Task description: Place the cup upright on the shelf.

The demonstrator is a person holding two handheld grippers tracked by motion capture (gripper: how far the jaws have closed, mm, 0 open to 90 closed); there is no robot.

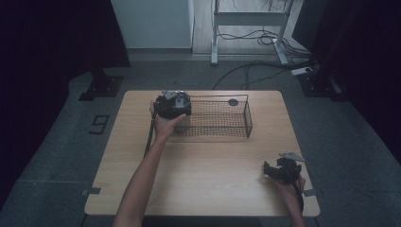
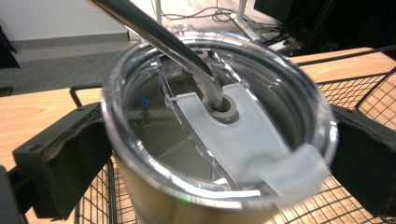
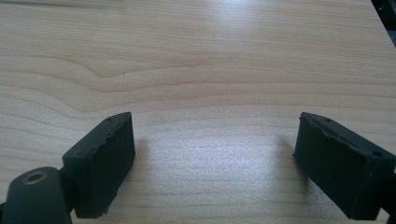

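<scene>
The tumbler (image 2: pixel 219 140), lidded with a metal straw, is stood in the wire basket (image 1: pixel 222 118)'s left end. The left gripper (image 2: pixel 219 154) is spread wide around it, pads seemingly clear; a straight lift-away is called for. The right gripper (image 3: pixel 215 158) is held wide and empty over the worktop (image 3: pixel 196 56).

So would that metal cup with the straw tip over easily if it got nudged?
Possibly: the tumbler looks tall, though the basket walls might catch it. Its smooth steel probably slips. The straw looks rigid.

Dim room: grey floor (image 1: pixel 56 142), wooden table (image 1: pixel 203 165), trailing cables (image 1: pixel 246 71).
</scene>
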